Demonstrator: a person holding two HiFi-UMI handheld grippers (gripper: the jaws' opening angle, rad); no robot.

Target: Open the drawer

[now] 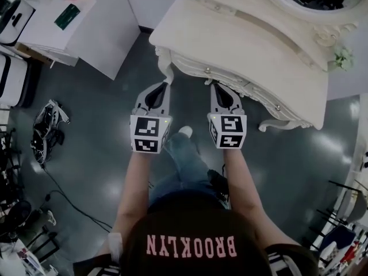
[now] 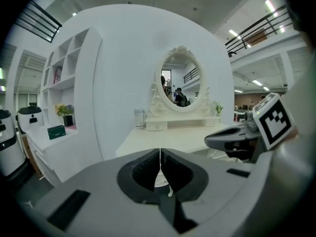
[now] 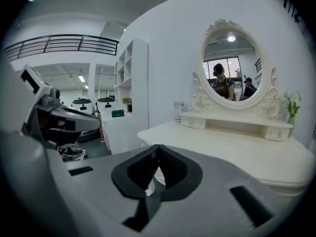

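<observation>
– Fingers on the left gripper (image 1: 165, 85): how do they stand?

– Pressed together with nothing between them, plain in the left gripper view (image 2: 160, 154). Just beyond their tips is the corner leg (image 1: 168, 73) of the white dressing table (image 1: 230, 33), and they aren't touching it.

– And the right gripper (image 1: 214, 86)?

– Closed and empty as well; its own view (image 3: 157, 151) shows the two pads meeting.

– Where's the drawer?

– The drawer (image 1: 244, 87) looks to be in the carved front under the tabletop, ahead of the right fingers and running off to their right. Nothing touches it. One small knob (image 1: 207, 70) sits just past the right fingertips and a touch to their left. A second knob (image 1: 278, 107) lies well off to their right.

– How will it handle?

– My guess is a light, shallow, painted wooden drawer that slides with a little drag and may jam if pulled from one end. The knobs are the only hold. They look round, smooth and small, so likely slippery. The fingers would have to part first, then pinch one squarely behind its head and draw it straight out. The carved trim looks easy to chip.
</observation>
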